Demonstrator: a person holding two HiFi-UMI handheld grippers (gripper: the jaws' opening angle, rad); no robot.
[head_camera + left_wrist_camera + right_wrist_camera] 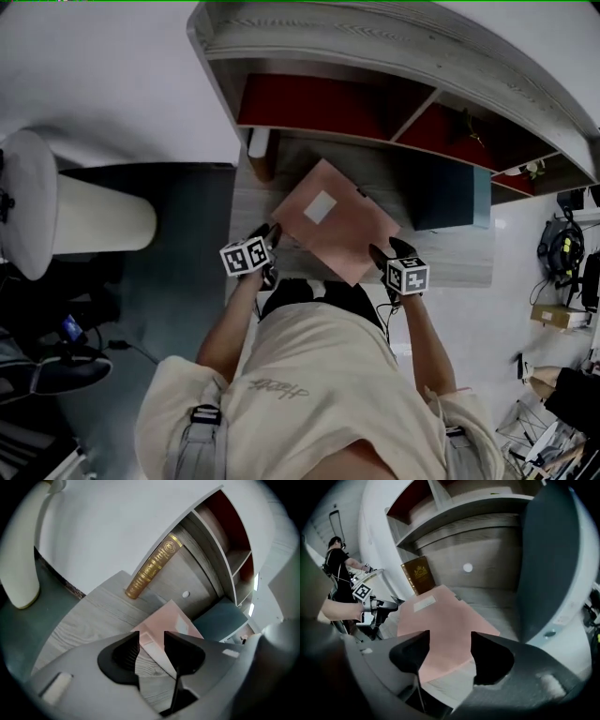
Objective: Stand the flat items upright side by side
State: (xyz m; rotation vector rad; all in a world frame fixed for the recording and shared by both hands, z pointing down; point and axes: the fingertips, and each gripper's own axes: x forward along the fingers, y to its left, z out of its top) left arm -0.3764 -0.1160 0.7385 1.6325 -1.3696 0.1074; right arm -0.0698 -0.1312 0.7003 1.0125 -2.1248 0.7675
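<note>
my left tongs (151, 637) and right tongs (450, 638) both gape over near corners of the flat pink cardboard folder (334, 219), mid-frame on the grey wood desk (448, 261). a shallow bite could let it slip when tipped upright.

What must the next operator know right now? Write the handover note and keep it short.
Left gripper: open, with the left corner of the pink book between its jaws.
Right gripper: open, with the book's near right edge between its jaws.
Things: the pink book lies flat and askew on the desk. The teal item is at the right.
Done: the brown book stands upright at the back left.
Left to do: grip the pink book and stand it upright, probably beside the brown one.
</note>
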